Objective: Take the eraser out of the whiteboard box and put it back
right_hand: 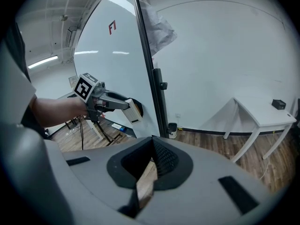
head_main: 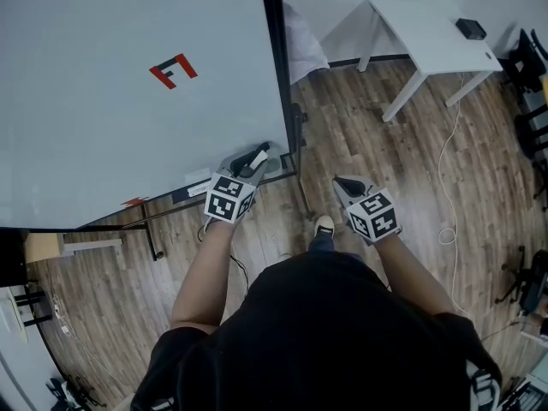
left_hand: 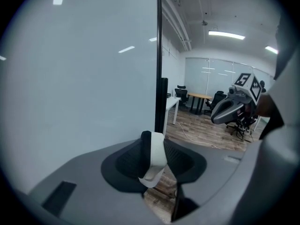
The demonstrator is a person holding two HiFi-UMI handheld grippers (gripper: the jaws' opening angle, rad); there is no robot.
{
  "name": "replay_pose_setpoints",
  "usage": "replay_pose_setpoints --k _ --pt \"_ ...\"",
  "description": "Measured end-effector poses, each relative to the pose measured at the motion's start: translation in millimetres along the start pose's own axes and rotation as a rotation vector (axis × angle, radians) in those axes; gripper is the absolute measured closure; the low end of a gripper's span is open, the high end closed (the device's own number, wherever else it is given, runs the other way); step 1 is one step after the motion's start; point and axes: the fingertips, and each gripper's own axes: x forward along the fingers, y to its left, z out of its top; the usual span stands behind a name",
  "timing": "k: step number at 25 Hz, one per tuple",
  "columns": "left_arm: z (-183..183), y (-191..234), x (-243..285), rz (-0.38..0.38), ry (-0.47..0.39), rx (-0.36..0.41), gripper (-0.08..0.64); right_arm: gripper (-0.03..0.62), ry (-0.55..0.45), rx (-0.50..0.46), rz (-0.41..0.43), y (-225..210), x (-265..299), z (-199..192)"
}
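Observation:
My left gripper [head_main: 254, 159] is shut on a white eraser [head_main: 258, 156], close in front of the lower right corner of the whiteboard [head_main: 128, 101]. In the left gripper view the eraser [left_hand: 157, 154] stands upright between the dark pads, clamped on both flat sides. The right gripper view shows that eraser [right_hand: 133, 110] sticking out of the left gripper [right_hand: 126, 107] beside the board's black edge post [right_hand: 149, 78]. A small grey box [head_main: 276, 163] sits at the board's bottom corner, partly hidden by the gripper. My right gripper [head_main: 346, 184] hovers over the floor, shut and empty, its tips [right_hand: 152, 142] meeting.
The whiteboard stands on a black frame with feet [head_main: 154, 247] on the wood floor. A white table [head_main: 428, 32] with a small black device stands at the back right. A white cable [head_main: 447, 169] runs across the floor. The person's shoe [head_main: 324, 226] shows between the grippers.

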Motion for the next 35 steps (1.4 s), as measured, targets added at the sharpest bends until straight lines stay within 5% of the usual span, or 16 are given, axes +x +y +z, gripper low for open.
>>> replay_pose_setpoints --k 35 --pt "-48.9 -6.1 58.5 -0.06 0.098 -0.055 0.41 0.598 0.058 0.026 0.023 -32.0 29.0 -16.7"
